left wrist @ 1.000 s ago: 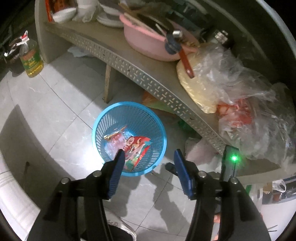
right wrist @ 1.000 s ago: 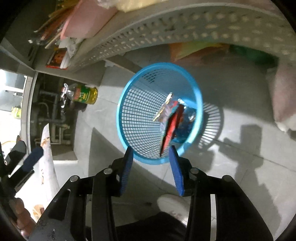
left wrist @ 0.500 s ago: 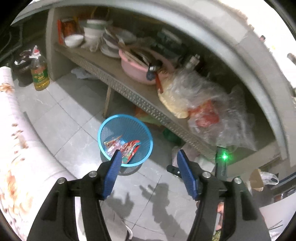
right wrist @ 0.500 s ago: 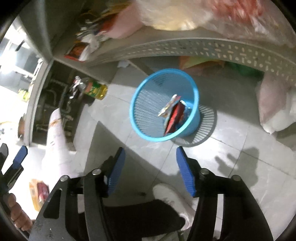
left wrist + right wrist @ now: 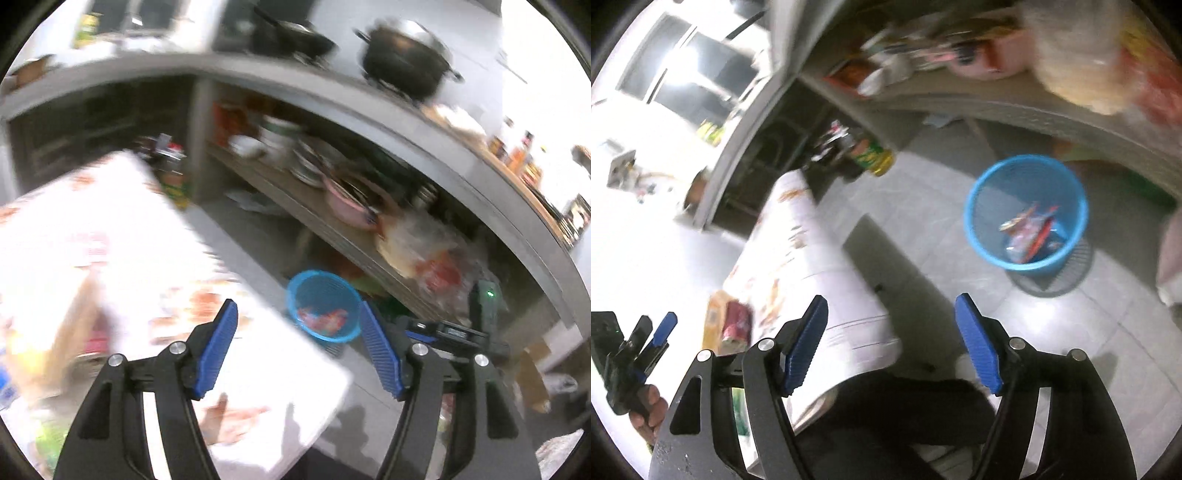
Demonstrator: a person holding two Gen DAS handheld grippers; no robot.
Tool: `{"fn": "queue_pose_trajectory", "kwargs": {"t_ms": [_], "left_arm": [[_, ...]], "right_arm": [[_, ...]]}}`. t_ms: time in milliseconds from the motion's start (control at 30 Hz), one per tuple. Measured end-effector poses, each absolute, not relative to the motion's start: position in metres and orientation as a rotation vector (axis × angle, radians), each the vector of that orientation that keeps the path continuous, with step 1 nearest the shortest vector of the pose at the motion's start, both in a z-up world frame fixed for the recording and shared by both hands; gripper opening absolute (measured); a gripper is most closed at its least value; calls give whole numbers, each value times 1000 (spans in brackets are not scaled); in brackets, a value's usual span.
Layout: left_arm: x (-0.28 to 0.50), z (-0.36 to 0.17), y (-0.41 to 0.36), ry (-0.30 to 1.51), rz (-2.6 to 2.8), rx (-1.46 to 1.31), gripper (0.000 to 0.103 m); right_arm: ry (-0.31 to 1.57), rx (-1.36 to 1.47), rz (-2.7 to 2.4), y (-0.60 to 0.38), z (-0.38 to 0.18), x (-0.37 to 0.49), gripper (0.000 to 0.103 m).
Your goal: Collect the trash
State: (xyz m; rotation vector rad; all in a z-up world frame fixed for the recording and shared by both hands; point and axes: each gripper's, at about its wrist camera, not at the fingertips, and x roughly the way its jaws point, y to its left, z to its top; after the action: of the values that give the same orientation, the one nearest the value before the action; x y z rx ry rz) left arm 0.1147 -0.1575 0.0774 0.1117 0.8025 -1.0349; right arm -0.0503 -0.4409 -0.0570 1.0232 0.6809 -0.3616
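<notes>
A blue mesh waste basket (image 5: 324, 303) (image 5: 1027, 214) stands on the tiled floor under a shelf, with several crumpled wrappers (image 5: 1030, 236) in it. My left gripper (image 5: 299, 354) hovers above a white patterned table, jaws opening, nothing between its blue pads. My right gripper (image 5: 892, 345) is also high over the table's edge and the floor, jaws opening and empty. In the right wrist view the left gripper (image 5: 646, 339) shows at the far left, held in a hand. More packets (image 5: 729, 325), one yellow and one red, lie on the table.
The white table (image 5: 110, 266) (image 5: 798, 258) fills the left. A low shelf (image 5: 332, 221) carries a pink basin, dishes and plastic bags. An oil bottle (image 5: 871, 157) stands on the floor. Pots (image 5: 402, 62) sit on the counter above. A dark trouser leg (image 5: 905, 406) is below.
Both grippers have risen and drawn back from the basket, which now looks smaller and farther. Their jaws have widened. The table has come into view under them.
</notes>
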Motion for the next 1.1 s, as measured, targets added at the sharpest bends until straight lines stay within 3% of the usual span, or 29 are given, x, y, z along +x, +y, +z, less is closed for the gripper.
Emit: {"fn": "queue_pose_trajectory", "kwargs": {"t_ms": [333, 933, 1100], "left_arm": [[193, 85, -56, 784, -771, 198, 66], [240, 29, -66, 902, -783, 410, 65], [249, 25, -67, 952, -811, 383, 65]], "right_arm": [[768, 965, -19, -363, -37, 43, 69], [843, 1013, 330, -278, -3, 211, 69], [910, 1048, 317, -272, -18, 240, 60]]}}
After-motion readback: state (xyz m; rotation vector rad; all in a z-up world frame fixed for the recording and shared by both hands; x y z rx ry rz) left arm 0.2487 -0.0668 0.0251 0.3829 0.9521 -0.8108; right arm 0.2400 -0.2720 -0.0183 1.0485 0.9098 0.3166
